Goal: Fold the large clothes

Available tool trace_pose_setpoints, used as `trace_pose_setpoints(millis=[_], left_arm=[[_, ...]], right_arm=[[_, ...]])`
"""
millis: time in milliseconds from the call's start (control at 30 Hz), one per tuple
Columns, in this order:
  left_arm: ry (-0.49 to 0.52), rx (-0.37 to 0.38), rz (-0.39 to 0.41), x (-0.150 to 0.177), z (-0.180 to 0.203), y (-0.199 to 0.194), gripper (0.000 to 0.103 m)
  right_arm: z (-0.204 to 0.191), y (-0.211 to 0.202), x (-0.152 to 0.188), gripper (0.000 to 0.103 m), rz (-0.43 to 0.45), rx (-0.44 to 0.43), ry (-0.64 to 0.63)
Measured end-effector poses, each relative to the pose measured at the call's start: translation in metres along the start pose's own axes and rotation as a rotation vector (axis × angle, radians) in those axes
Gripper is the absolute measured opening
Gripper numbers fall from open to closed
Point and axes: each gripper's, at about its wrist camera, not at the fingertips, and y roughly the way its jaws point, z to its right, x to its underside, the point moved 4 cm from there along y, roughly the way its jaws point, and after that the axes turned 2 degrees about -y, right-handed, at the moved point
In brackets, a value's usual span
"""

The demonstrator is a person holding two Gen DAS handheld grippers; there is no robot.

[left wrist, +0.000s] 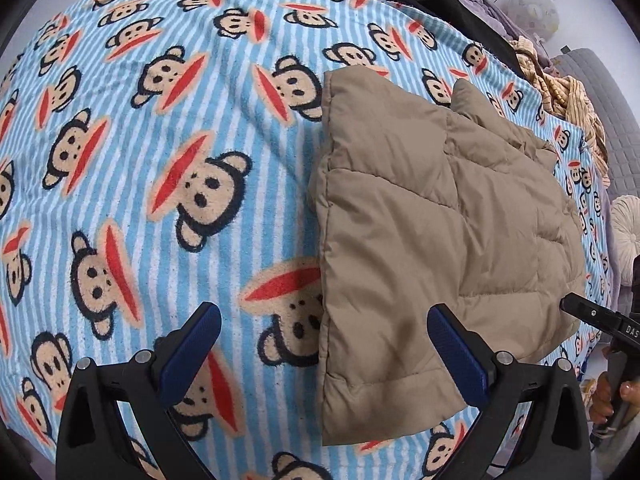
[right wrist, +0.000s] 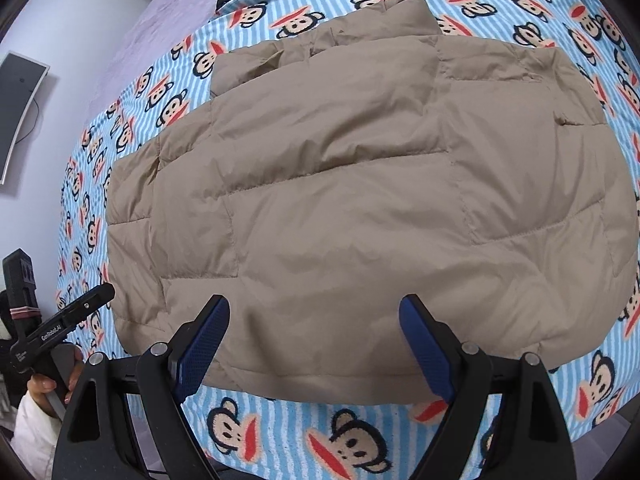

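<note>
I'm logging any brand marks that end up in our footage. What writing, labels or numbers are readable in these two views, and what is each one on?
"GenRobot.AI": white print on the black body of the left gripper, seen at the left edge of the right wrist view.
"DAS": cut off by the frame edge, on the black body of the right gripper, seen at the right edge of the left wrist view.
Smaller print under "GenRobot.AI": too small to read.
The tan puffer jacket and monkey-print blanket show no text.
</note>
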Motion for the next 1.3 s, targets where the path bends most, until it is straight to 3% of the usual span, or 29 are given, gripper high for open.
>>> trace_pose_setpoints(millis=[33,67,100,167,400,600,633,700,733,800,933,1033,1167,1300], left_arm=[[0.002,0.015,-0.005,-0.002,-0.003,0.002,0.103],[0.009,0.029,-0.007,-0.004,-0.004,0.005,0.103],[0.02,0.044,-0.012,-0.007,-0.006,0.009,0.103],[0.039,0.085,-0.032,-0.011,-0.01,0.018,0.103],[0.074,0.386,-0.168,-0.025,0.01,0.069,0.103],[0.189,0.478,-0.235,-0.035,0.061,0.094,0.103],[0.213,0.457,-0.248,-0.034,0.069,0.098,0.099],[0.244,0.447,-0.28,-0.033,0.08,0.1,0.054],[0.222,0.488,-0.298,-0.034,0.082,0.096,0.045],[0.187,0.53,-0.291,-0.037,0.084,0.083,0.035],[0.145,0.619,-0.276,-0.037,0.096,0.049,0.034],[0.189,0.579,-0.247,-0.035,0.113,0.03,0.034],[0.205,0.528,-0.234,-0.035,0.129,0.019,0.034],[0.199,0.481,-0.221,-0.033,0.143,0.003,0.033]], right_arm=[[-0.001,0.0,-0.001,0.082,0.007,-0.001,0.0],[-0.001,0.0,-0.001,0.065,0.01,-0.001,0.0],[-0.001,0.002,-0.002,0.041,0.009,-0.002,0.002],[-0.001,0.007,-0.004,0.02,0.005,-0.017,0.011],[0.001,0.026,-0.013,0.017,-0.003,-0.041,0.02],[0.008,0.036,-0.015,0.017,-0.013,-0.07,0.047],[0.008,0.037,-0.016,0.017,-0.014,-0.067,0.045],[0.009,0.038,-0.016,0.017,-0.016,-0.059,0.043],[0.009,0.038,-0.016,0.017,-0.017,-0.057,0.044],[0.01,0.039,-0.016,0.017,-0.018,-0.057,0.051],[0.013,0.041,-0.017,0.017,-0.014,-0.064,0.063],[0.015,0.039,-0.017,0.017,-0.016,-0.066,0.065],[0.013,0.015,-0.027,0.017,0.074,-0.061,0.009],[0.027,0.018,-0.047,0.017,0.086,-0.12,0.067]])
